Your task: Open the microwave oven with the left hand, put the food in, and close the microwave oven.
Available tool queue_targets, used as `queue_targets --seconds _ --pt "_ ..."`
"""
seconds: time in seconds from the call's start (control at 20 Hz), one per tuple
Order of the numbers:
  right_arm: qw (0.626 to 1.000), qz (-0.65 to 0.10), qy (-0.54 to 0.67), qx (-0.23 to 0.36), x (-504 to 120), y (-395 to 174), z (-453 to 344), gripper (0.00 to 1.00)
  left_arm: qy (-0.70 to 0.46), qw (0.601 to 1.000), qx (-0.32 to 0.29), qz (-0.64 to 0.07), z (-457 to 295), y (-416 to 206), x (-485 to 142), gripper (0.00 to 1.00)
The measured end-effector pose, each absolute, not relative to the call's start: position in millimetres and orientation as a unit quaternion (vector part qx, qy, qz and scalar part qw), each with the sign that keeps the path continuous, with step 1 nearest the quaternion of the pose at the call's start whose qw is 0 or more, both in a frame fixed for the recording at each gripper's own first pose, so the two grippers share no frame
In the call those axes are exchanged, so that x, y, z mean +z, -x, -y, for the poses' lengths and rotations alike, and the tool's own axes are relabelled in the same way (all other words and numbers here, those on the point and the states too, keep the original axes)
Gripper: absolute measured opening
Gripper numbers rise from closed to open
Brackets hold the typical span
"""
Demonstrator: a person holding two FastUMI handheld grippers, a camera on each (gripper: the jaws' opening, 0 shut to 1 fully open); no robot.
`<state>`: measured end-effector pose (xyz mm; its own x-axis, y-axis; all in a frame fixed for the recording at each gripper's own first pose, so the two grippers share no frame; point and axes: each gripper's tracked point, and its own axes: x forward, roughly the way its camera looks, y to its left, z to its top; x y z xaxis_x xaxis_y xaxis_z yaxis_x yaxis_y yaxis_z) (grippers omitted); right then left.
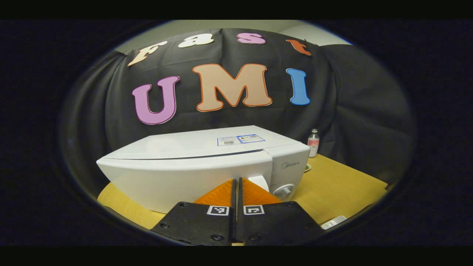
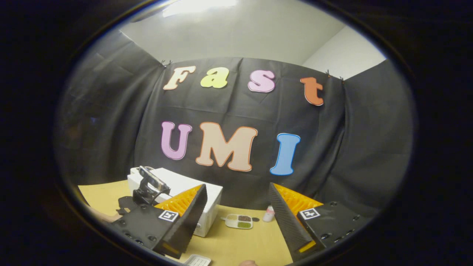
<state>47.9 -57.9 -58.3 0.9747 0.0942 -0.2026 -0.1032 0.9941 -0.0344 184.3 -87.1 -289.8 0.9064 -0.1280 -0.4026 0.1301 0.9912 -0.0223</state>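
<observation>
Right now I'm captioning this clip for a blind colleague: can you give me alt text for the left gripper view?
A white microwave oven with its door closed sits on a yellow-tan table, with the left gripper just in front of the door, its jaws closed on nothing. A small clear bottle with a pink label stands behind the oven's right end, against the black cloth wall.

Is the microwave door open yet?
No, shut: the microwave door sits flush with its body; the left tool hovers closed before it.

Tan table (image 1: pixel 343 184) carries microwave (image 1: pixel 192 173), bottle (image 1: pixel 313 143), food tray (image 2: pixel 239 221).
</observation>
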Motion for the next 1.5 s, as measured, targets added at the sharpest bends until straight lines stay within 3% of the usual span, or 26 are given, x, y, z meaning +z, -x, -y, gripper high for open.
queue_targets --seconds 0.45,0.8,1.4,1.45,1.5 --pt "0.993 -0.099 0.025 0.052 -58 -40 55 1.0 -0.02 0.977 -0.073 -0.2 85 -173 -265 0.01" --pt "0.994 -0.091 0.001 0.059 -56 -34 45 0.97 -0.003 0.987 -0.085 -0.139 74 -115 -164 0.01" --pt "0.995 -0.075 -0.024 0.068 -34 -28 34 0.96 0.009 0.997 -0.053 -0.061 26 -42 -20 0.01" --pt "0.995 -0.074 -0.025 0.069 -33 -27 33 0.96 0.011 0.997 -0.055 -0.05 27 -40 -13 0.07" --pt "0.995 -0.072 -0.024 0.068 -32 -26 32 1.0 0.008 0.997 -0.058 -0.042 28 -37 -9 0.37"
